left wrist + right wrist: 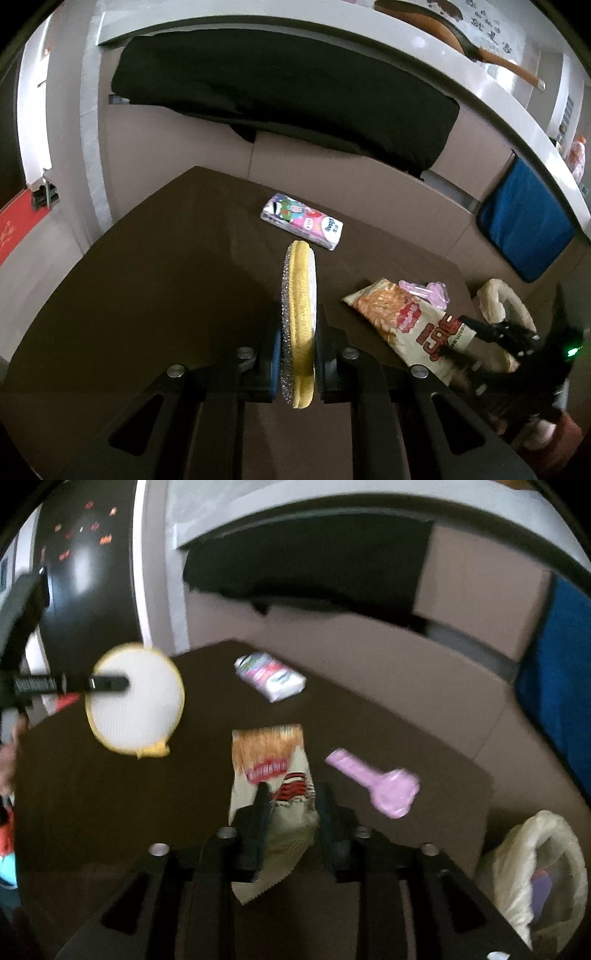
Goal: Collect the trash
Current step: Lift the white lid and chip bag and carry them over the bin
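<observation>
My left gripper (297,332) is shut on a round yellow scrub pad (299,295), held on edge above the brown table (147,277). The pad also shows in the right wrist view (136,709), clamped by the left gripper (110,683). My right gripper (295,797) is shut on the lower end of a snack bag (273,764), which lies on the table; the bag also shows in the left wrist view (406,317) with the right gripper (465,332) on it. A pink plastic piece (380,779) lies right of the bag.
A tissue pack (301,221) lies at the table's far side, also in the right wrist view (271,675). A white-lined trash bin (535,871) stands off the table's right edge. A counter with a black cloth (277,92) runs behind. A blue cloth (524,221) hangs at right.
</observation>
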The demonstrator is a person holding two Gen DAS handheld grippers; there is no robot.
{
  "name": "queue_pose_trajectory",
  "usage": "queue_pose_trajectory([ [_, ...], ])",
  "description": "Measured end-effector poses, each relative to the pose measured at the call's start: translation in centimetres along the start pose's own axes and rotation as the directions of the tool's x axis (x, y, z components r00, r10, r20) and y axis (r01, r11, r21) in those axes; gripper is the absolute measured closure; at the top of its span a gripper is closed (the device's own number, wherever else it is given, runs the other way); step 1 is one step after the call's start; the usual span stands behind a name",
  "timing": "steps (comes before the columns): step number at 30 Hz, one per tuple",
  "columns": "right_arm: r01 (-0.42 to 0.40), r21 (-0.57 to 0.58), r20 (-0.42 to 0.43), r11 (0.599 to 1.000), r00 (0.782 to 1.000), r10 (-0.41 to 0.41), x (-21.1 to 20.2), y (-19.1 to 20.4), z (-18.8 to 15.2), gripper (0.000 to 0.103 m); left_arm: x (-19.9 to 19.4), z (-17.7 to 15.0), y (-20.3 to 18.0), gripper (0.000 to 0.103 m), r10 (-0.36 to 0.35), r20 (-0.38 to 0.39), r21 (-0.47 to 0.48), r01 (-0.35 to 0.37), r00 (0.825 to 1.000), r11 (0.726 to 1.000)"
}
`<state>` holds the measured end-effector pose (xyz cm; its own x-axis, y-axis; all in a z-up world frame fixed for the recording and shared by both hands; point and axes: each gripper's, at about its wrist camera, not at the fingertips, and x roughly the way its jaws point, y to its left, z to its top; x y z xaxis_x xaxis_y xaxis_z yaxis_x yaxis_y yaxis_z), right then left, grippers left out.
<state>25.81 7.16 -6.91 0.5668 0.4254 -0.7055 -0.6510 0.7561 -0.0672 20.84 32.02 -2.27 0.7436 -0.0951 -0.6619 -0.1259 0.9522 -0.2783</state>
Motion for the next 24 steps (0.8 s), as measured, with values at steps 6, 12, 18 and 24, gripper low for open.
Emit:
queue_pose_trajectory([
  [6, -0.098, 0.085, -0.073, 0.992, 0.992, 0.105, 3.4, -0.1, -0.2, 0.045, -1.1, -0.6, 1.6, 0.088, -0.02, -0.008, -0.032, 0.019, 1.0, 0.999],
  [12, -0.146, 0.166, -0.093, 0.975, 0.982, 0.163, 4.9, -0.6, 0.0, 0.05, -1.3, -1.0, 2.6, 0.088, -0.026, -0.008, -0.053, 0.026, 1.0, 0.998],
  [18, -0.166, 0.194, -0.026, 0.967, 0.984, 0.174, 3.4, -0.8, 0.2, 0.086, -1.8, -1.1, 1.9, 0.088, -0.001, 0.013, -0.04, 0.002, 1.0, 0.999],
  [24, -0.13, 0.185, 0.069, 0.974, 0.991, 0.119, -1.4, -2.0, 1.1, 0.087, -4.5, -0.2, -2.6, 0.088, 0.039, 0.138, 0.03, -0.044, 0.99, 0.999],
])
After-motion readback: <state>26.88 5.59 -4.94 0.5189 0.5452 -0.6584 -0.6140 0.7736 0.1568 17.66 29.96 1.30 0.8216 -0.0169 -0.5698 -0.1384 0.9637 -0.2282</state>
